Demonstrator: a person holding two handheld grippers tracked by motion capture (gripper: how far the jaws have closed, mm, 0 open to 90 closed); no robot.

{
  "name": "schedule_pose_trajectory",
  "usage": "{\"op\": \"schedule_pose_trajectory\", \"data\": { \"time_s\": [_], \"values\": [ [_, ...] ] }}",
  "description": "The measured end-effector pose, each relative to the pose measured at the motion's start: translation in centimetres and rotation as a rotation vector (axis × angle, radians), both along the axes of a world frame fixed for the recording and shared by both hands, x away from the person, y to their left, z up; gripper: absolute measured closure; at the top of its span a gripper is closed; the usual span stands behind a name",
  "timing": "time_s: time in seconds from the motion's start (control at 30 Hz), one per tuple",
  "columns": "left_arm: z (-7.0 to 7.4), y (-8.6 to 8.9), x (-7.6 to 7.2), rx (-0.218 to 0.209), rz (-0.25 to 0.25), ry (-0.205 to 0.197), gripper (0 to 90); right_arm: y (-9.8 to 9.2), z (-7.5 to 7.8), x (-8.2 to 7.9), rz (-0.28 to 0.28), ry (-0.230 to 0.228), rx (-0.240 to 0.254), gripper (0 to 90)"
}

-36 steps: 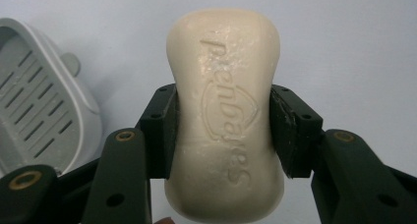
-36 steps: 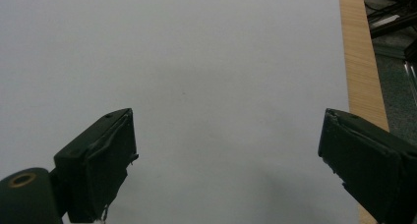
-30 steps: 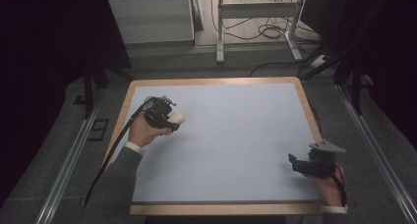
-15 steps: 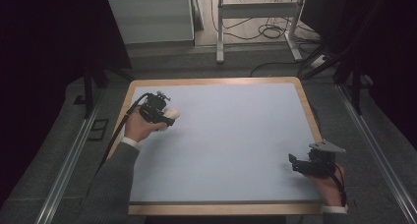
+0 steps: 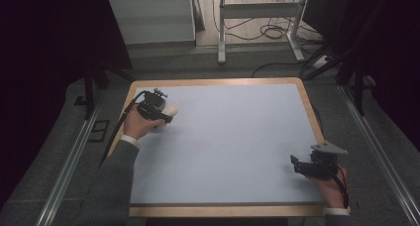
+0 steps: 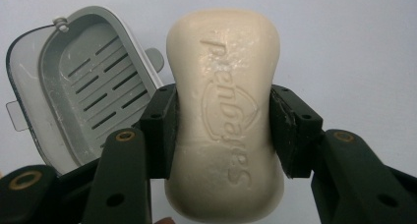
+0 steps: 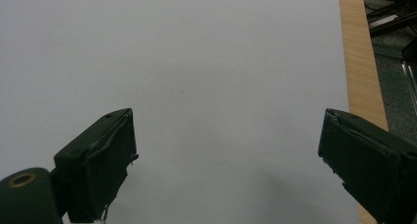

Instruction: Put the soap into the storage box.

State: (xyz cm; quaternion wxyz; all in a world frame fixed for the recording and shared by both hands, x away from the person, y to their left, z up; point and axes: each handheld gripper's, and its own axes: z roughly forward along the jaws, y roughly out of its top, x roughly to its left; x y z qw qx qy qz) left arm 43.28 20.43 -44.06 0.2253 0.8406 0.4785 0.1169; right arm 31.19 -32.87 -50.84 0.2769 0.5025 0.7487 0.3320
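Soap bar (image 5: pixel 170 110), pale cream, sits at the far left of the blue table mat (image 5: pixel 228 146) in the high view, caught in the left gripper (image 5: pixel 161 112), which the person's left hand (image 5: pixel 136 126) holds above the mat near its wooden border (image 5: pixel 307 107). At the near right corner, the right gripper (image 5: pixel 297 165) rests low over the mat in the right hand (image 5: pixel 332 184), a grey 3-cornered plate (image 5: pixel 328 148) on top of it.

From the left gripper view, the left gripper (image 6: pixel 221 130) has its 2 black jaws clamped on the waist of the soap bar (image 6: pixel 223 111), one on each long side; raised lettering runs down the bar's face. Beside and below it, a grey soap dish (image 6: pixel 74 96) with a slotted drain insert lies open on the mat, partly hidden by the jaw at that side.

From the right gripper view, the right gripper (image 7: pixel 226 160) has its jaws wide apart, with bare mat (image 7: pixel 196 76) between them and the wooden border (image 7: pixel 361 76) along one side.
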Motion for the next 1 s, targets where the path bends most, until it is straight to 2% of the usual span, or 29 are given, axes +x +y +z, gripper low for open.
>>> {"op": "schedule_pose_trajectory", "data": {
  "time_s": [0.27,0.6,1.0],
  "values": [
    [-0.1,0.8,0.8,0.001,0.036,0.004,49.5,-0.1,0.0,0.0,-0.002,-0.001,0.003,7.0],
    [-1.2,1.5,2.2,-0.004,0.072,0.038,49.5,-0.2,0.0,0.0,-0.003,-0.001,0.001,7.0],
    [-1.7,2.9,3.3,-0.024,0.125,0.041,49.4,-0.3,0.0,0.0,-0.003,-0.001,-0.001,7.0]
  ]
}}
